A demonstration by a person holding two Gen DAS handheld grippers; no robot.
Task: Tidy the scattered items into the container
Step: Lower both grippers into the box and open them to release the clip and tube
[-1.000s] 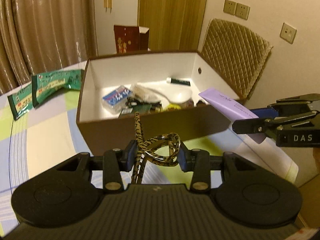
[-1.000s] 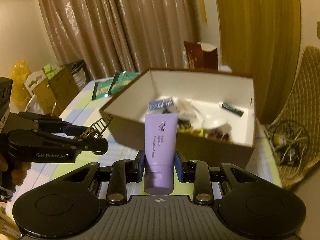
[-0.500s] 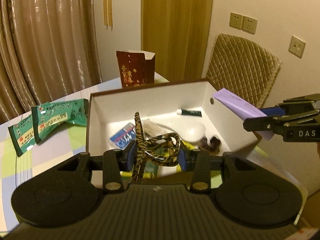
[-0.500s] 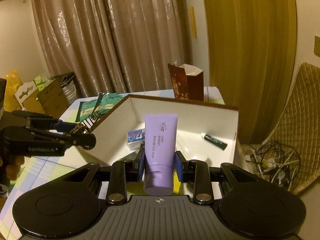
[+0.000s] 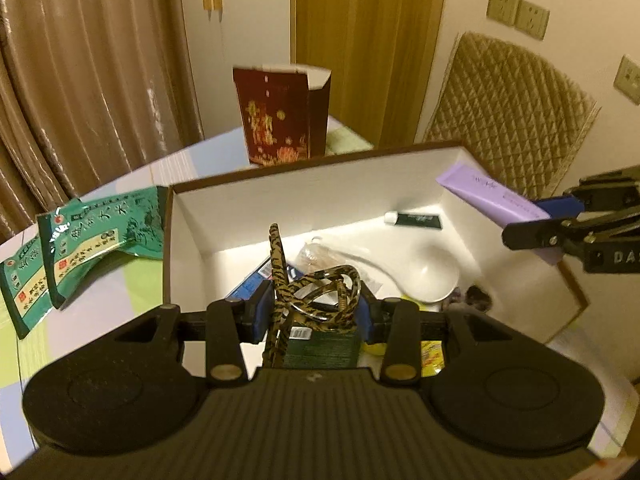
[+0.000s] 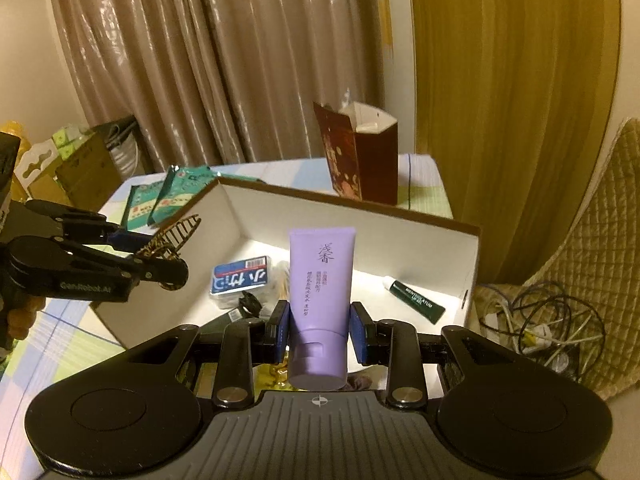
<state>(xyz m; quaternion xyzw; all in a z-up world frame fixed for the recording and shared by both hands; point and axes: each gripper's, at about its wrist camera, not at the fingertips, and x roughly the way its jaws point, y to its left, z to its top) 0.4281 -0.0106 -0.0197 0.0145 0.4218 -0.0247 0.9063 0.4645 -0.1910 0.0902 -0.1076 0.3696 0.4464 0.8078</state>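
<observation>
My left gripper (image 5: 314, 312) is shut on a tiger-striped hair clip (image 5: 320, 296) and hangs over the near part of the brown box (image 5: 312, 160) with white inside walls. My right gripper (image 6: 320, 332) is shut on a purple tube (image 6: 320, 284), held upright above the box's (image 6: 360, 220) inside. In the left wrist view the right gripper (image 5: 532, 224) and its purple tube (image 5: 488, 194) hang over the box's right wall. In the right wrist view the left gripper (image 6: 160, 268) carries the clip (image 6: 172, 236) over the left wall.
The box holds a white spoon (image 5: 432, 276), a dark green tube (image 6: 416, 298), a blue packet (image 6: 240, 280) and several small items. Two green packets (image 5: 80, 240) lie on the checked tablecloth at left. A dark red carton (image 5: 280, 116) stands behind the box. Cables (image 6: 540, 328) lie on a quilted chair.
Both grippers have moved forward from in front of the box to above its inside, each still holding its item. The box now fills the lower middle of both views.
</observation>
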